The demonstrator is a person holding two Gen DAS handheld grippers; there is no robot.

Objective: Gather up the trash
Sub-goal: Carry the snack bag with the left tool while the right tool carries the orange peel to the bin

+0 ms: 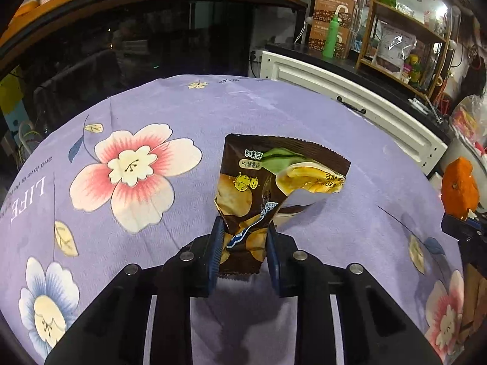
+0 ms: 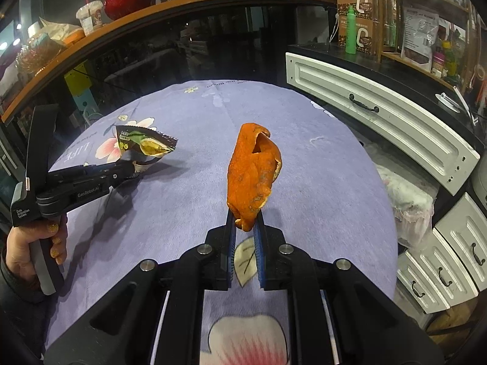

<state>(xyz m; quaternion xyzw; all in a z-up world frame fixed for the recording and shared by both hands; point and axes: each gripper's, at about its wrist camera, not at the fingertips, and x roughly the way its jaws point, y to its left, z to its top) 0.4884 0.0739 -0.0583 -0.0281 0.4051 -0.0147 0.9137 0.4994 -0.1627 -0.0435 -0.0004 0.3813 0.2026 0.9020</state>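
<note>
My left gripper (image 1: 245, 228) is shut on a torn brown snack wrapper (image 1: 268, 182) with yellow print, held just above the purple flowered tablecloth (image 1: 182, 115). My right gripper (image 2: 245, 220) is shut on a piece of orange peel (image 2: 252, 170), held upright above the cloth. In the right wrist view the left gripper (image 2: 131, 164) and its wrapper (image 2: 143, 144) show at the left. In the left wrist view the peel (image 1: 458, 190) shows at the right edge.
A round table carries the cloth (image 2: 319, 182). White drawer cabinets (image 2: 380, 112) stand to the right, with a plastic bag (image 2: 404, 200) on the floor between them and the table. A dark glass cabinet (image 1: 137, 39) stands behind. A green bottle (image 1: 331, 36) stands on the counter.
</note>
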